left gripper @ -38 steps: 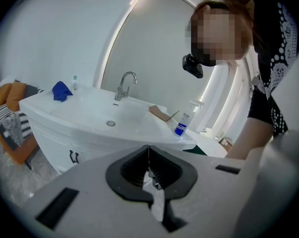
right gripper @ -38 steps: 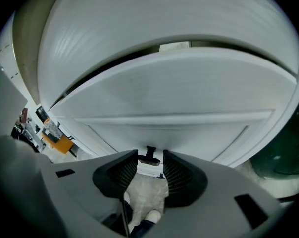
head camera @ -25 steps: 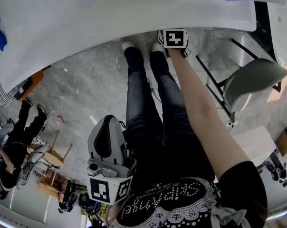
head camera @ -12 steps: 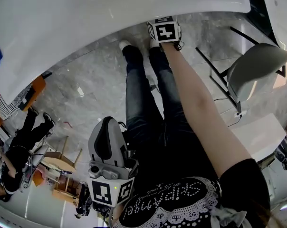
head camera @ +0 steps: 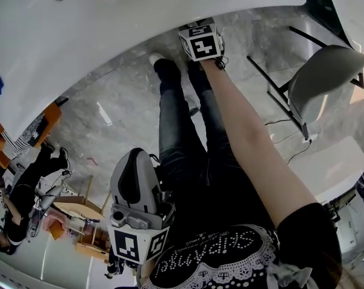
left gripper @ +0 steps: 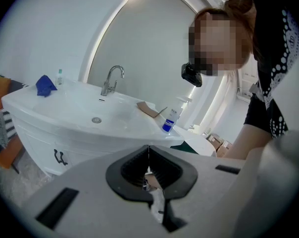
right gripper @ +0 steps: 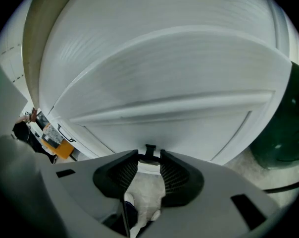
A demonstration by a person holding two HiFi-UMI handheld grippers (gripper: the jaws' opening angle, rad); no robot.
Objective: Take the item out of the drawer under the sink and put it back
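The white sink cabinet's curved drawer front [right gripper: 164, 118] fills the right gripper view. It looks shut flush. Its small black handle [right gripper: 150, 152] sits between the tips of my right gripper [right gripper: 149, 158], and both pads appear to touch it. In the head view only the right gripper's marker cube [head camera: 200, 41] shows, tucked under the rim of the sink top [head camera: 140, 17]. My left gripper [head camera: 137, 209] hangs by my thigh, shut and empty [left gripper: 148, 155], facing the sink [left gripper: 90, 108]. No item from the drawer is visible.
On the sink top are a faucet [left gripper: 112, 78], a blue cloth [left gripper: 44, 85] and a blue-labelled bottle [left gripper: 172, 119]. Another black cabinet handle [left gripper: 60, 156] is lower left. A grey chair [head camera: 323, 83] stands to my right. A dark green object [right gripper: 283, 128] is beside the cabinet.
The right gripper's cube has shifted slightly left along the sink rim as the head view tilted. The left gripper has stayed by my leg.
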